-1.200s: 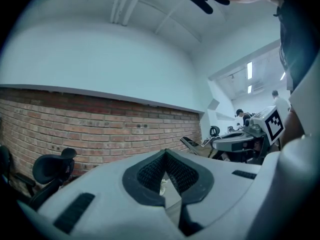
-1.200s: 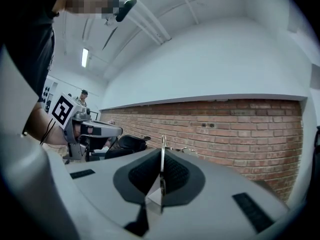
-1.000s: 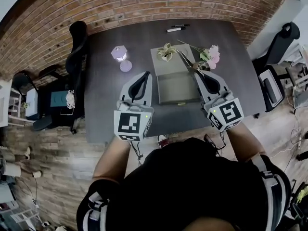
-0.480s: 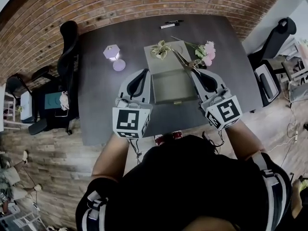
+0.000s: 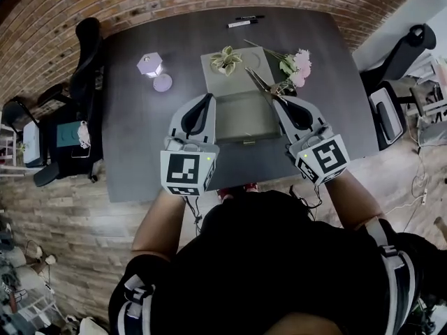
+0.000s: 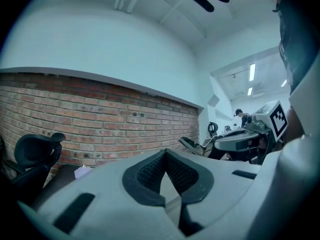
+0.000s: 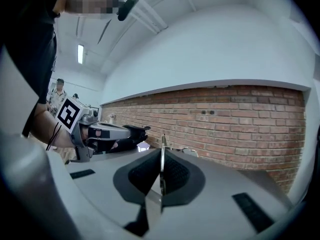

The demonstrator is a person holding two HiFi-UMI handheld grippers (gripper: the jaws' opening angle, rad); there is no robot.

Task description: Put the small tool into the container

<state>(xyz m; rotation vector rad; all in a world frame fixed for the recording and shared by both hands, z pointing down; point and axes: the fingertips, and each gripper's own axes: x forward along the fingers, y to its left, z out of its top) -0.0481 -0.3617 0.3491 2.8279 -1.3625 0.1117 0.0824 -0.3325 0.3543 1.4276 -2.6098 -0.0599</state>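
- Currently the right claw [image 5: 279, 103] is clamped on the small tool, a pair of scissors [image 5: 260, 82]. The right gripper view shows thin metal [image 7: 161, 171] pinched edge-on between the pads.
- The tool is carried in the air. Its long end juts forward past the claw tips and crosses over the right side of the open lid [image 5: 234, 81]. It is not in the container yet.
- The left claw [image 5: 207, 98] has its tips together with nothing between them, as its own view confirms [image 6: 165, 153]. It hovers just beside the container's left wall.
- The container [image 5: 241, 117] is a grey box on the dark worktop [image 5: 150, 142]. It is open, and its compartment looks bare.
- Step in hand, as I read it: lowering the tool into the box.
- To do it well:
  - Swing the jutting end back so the whole tool sits over the compartment, not over the lid.
  - Line its length up with the box's longer side so it can lie flat.
  - Come down low before letting the pads part, because a drop from height could bounce it out.
  - Steer off the plant [image 5: 225, 59] and the flowers [image 5: 297, 65], which are both near the tool's tip.
  - The left claw could steady the box wall if the box shifts.
- Count:
  - Two claws, one pair of scissors, and one container with one lid.
  - One small potted plant and one bunch of pink flowers.
  - One lilac six-sided object [image 5: 148, 65], with one round disc [image 5: 162, 83] just beside it.
  - Two pens [image 5: 242, 21] at the far edge.
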